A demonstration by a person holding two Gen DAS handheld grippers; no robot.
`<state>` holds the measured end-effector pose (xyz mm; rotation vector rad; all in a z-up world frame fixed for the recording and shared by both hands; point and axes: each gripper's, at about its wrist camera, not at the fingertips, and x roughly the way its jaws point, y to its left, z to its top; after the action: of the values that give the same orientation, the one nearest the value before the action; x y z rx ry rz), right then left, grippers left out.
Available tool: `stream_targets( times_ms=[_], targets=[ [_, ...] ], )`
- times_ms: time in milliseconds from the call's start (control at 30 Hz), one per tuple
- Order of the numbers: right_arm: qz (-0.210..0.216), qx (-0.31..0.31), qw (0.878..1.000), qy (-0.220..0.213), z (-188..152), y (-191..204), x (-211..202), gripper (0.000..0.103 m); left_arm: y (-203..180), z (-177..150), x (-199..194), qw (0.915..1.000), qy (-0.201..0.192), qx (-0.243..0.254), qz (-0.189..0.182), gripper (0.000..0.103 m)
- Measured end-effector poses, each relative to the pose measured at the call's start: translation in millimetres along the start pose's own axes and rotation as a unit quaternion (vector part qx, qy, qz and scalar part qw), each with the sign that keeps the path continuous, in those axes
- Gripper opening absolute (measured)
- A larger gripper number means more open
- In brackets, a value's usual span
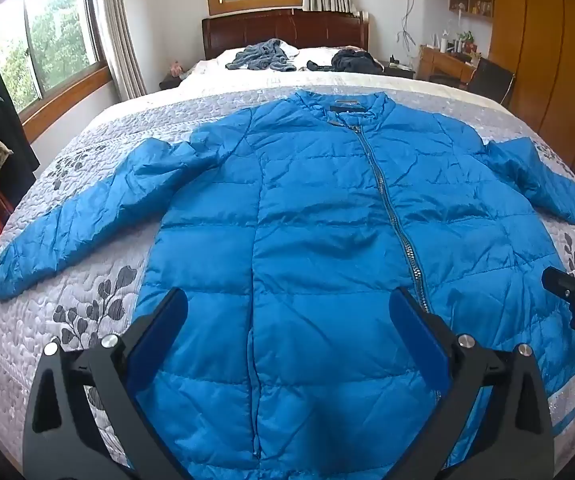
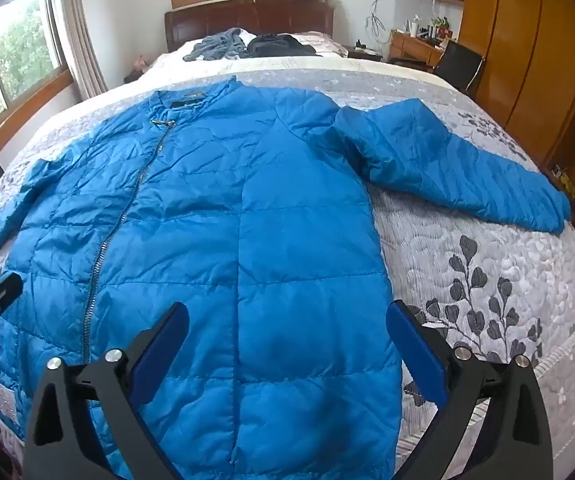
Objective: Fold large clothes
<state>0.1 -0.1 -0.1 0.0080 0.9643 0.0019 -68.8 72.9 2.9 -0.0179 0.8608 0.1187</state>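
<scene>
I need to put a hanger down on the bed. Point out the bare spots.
Bare quilt lies below the jacket's right sleeve, beside its body, and under the left sleeve. The blue puffer jacket fills the middle; the grey garment and dark garment crowd the headboard end.

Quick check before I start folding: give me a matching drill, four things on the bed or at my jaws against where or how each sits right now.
Things:
1. quilted blue puffer jacket
2. crumpled grey-blue garment
3. crumpled black garment
4. left gripper

States:
A. heaped near the headboard, on the window side
B. jaws open, hovering over the jacket's lower front
C. spread flat, zipped, sleeves out to both sides
D. heaped near the headboard, on the wardrobe side

Pairs: 1-C, 2-A, 3-D, 4-B
</scene>
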Motion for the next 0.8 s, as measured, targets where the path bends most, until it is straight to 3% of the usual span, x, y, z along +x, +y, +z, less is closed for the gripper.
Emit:
stream_targets(
  times_ms=[300,800],
  targets=[
    [0.0,-0.006,1.0,0.0,4.9,15.5,5.3,0.099,-1.1,-2.4,0.1,0.9999,-0.009,0.005,0.007,0.1],
    [0.008,0.0,1.0,0.001,-0.8,4.7,2.6,0.099,2.1,-2.2,0.1,0.9999,-0.008,0.001,0.014,0.1]
  ],
)
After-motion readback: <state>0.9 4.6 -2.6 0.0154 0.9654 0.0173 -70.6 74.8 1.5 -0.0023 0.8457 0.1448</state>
